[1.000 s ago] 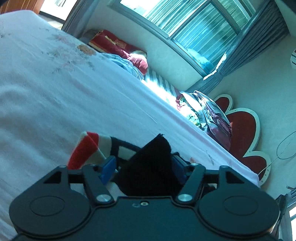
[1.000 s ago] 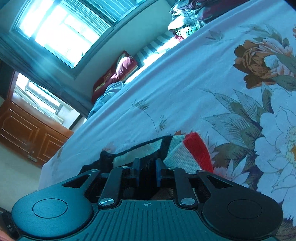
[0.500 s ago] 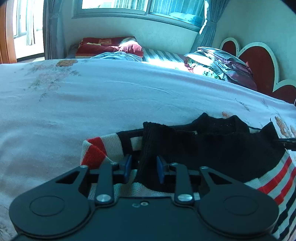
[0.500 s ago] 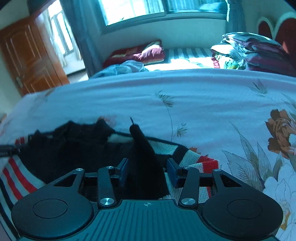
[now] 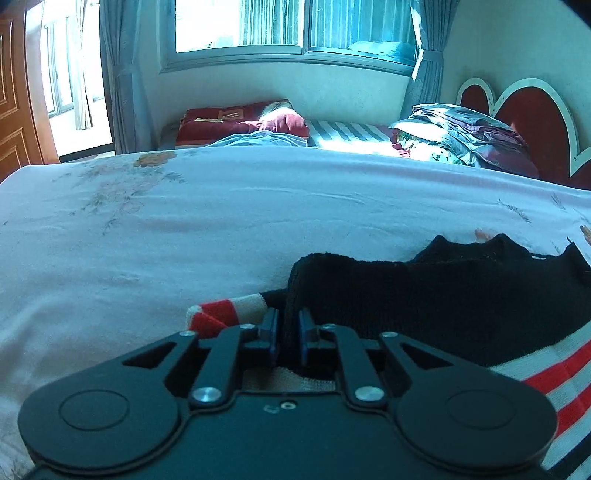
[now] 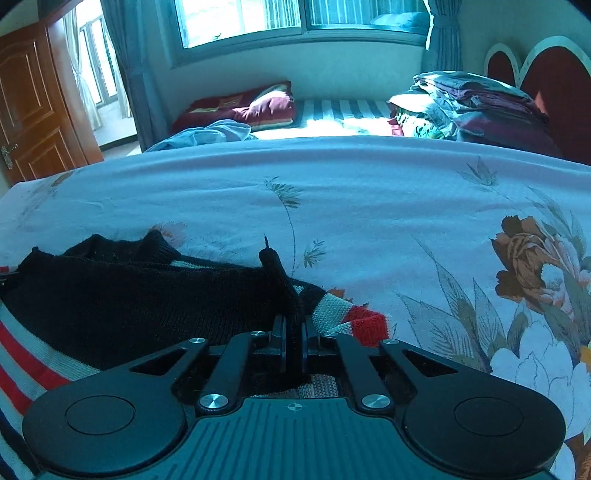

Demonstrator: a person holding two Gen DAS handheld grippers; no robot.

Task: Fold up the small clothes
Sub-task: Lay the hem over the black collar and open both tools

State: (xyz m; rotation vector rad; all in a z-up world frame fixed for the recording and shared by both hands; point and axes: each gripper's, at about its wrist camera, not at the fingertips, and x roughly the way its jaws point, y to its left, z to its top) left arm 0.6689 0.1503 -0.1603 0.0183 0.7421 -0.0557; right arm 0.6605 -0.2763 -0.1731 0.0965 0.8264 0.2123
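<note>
Left wrist view: lying spread on a pale floral bedsheet [image 5: 184, 229], a small knitted sweater [image 5: 461, 295], black across the middle with red, white and dark stripes at its edges. Sitting low over the near left part of the garment, the left gripper [image 5: 288, 332], jaws opening, a fold of black knit standing up between the blue pads and filling the narrow gap; pads seeming to press on the fold from both sides. Poking out just left of the fingers, a red-and-white striped cuff [image 5: 214, 314]. Running off the right edge of the picture, the rest of the sweater. Showing beyond the bed, a striped mattress with a dark red cushion [image 5: 240, 118], a pile of folded clothes [image 5: 465, 133], a heart-shaped red headboard [image 5: 528, 110], curtains and a bright window [image 5: 295, 26].

Right wrist view: stretching from the left edge to the centre, the same sweater [image 6: 129, 295] on the sheet, here printed with large brown and white flowers [image 6: 535, 258]. Closing on a thin upright ridge of black knit, the right gripper [image 6: 293, 332], pads pinching the fabric tightly. Lying just right of the fingers, the other striped cuff [image 6: 362, 317]. Standing at far left, a wooden door [image 6: 33, 103].
</note>
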